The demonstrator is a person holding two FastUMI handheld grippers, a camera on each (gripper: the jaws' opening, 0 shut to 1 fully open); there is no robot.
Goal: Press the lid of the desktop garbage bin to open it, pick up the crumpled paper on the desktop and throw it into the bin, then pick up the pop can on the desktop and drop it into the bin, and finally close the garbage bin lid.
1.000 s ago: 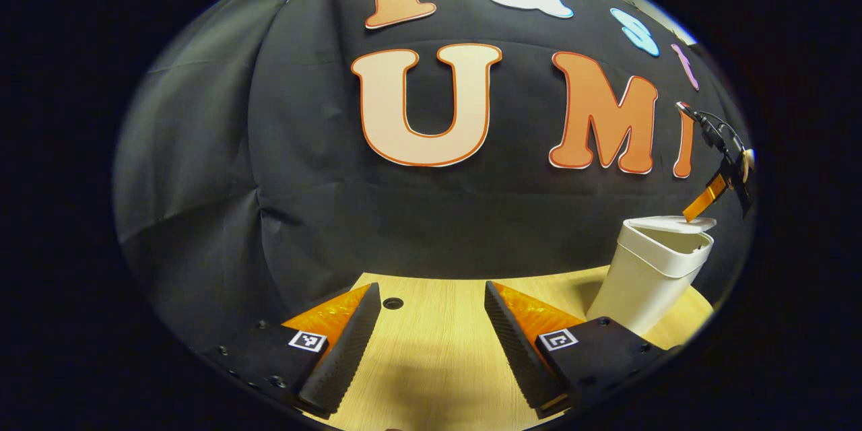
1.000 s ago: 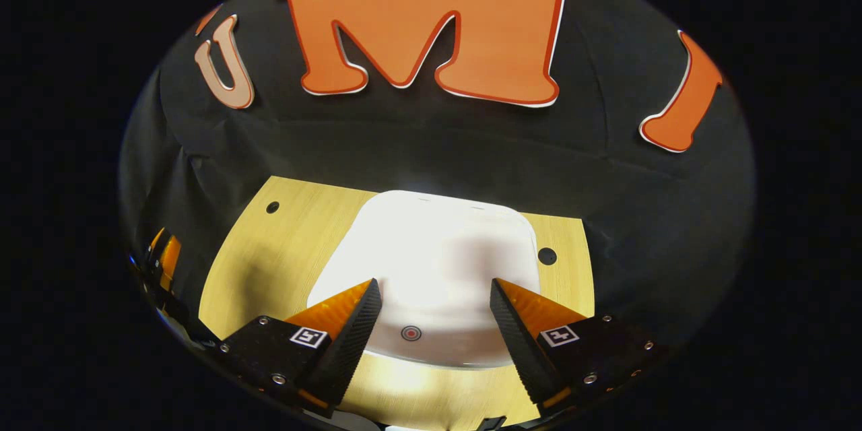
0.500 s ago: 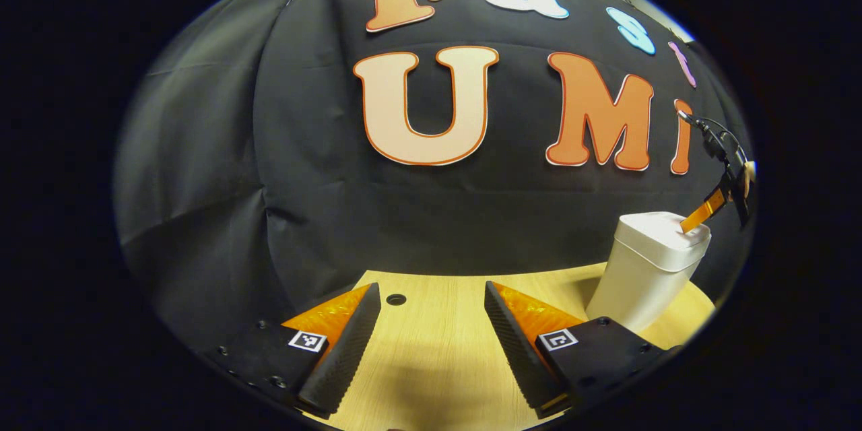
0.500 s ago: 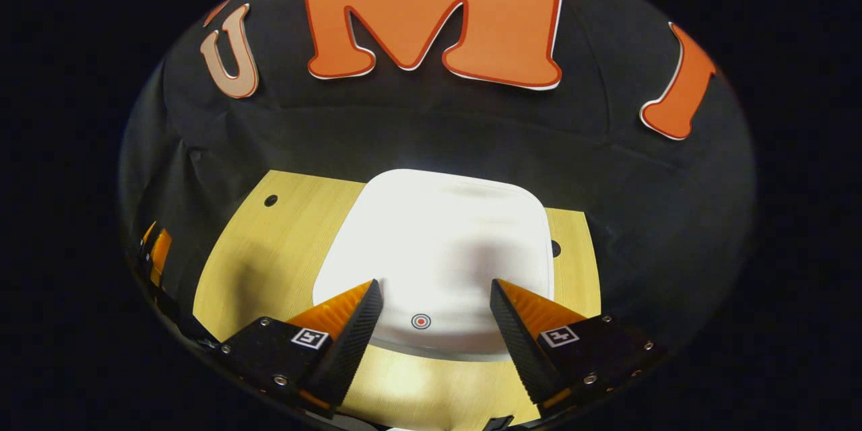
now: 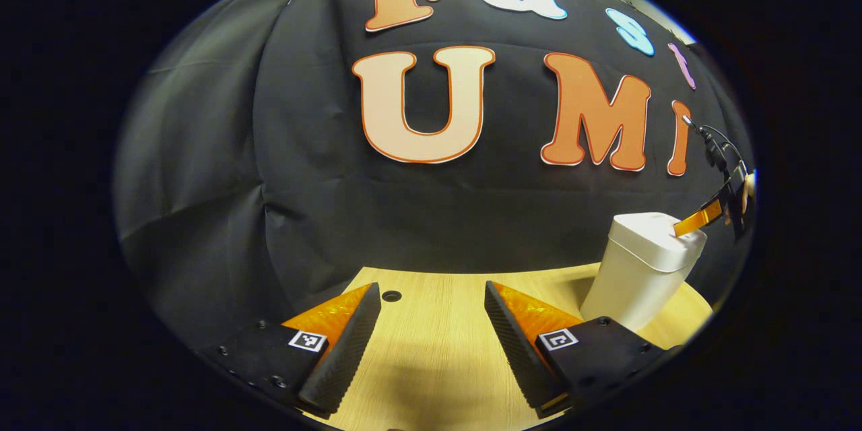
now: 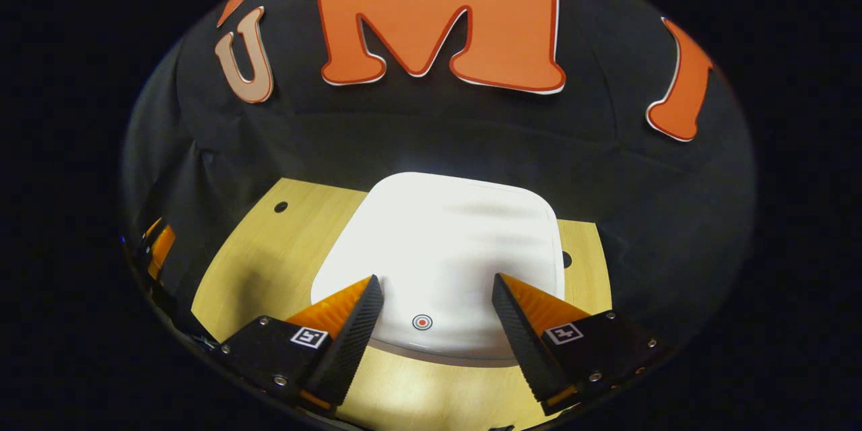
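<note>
The white desktop bin (image 5: 636,276) stands on the wooden table at the right of the left gripper view, with its lid (image 5: 656,232) down flat. My right gripper (image 5: 693,222) reaches in from the far right, and one fingertip sits at the lid's top. In the right gripper view the lid (image 6: 451,242) lies just beyond and below my right gripper (image 6: 434,289), which is open with nothing between its fingers. A small red ring mark (image 6: 422,322) sits near the lid's near edge. My left gripper (image 5: 431,296) is open and holds nothing, low over the table to the left of the bin.
The light wooden table (image 5: 438,357) ends at the black cloth wall behind. A small round hole (image 5: 391,295) lies in the table near the wall, and another hole (image 6: 281,206) is left of the bin. My left gripper (image 6: 158,249) peeks in at the far left edge.
The bin lid stood ajar a second ago and now lies flat and shut. The right gripper came down onto it. The left gripper has barely moved.
</note>
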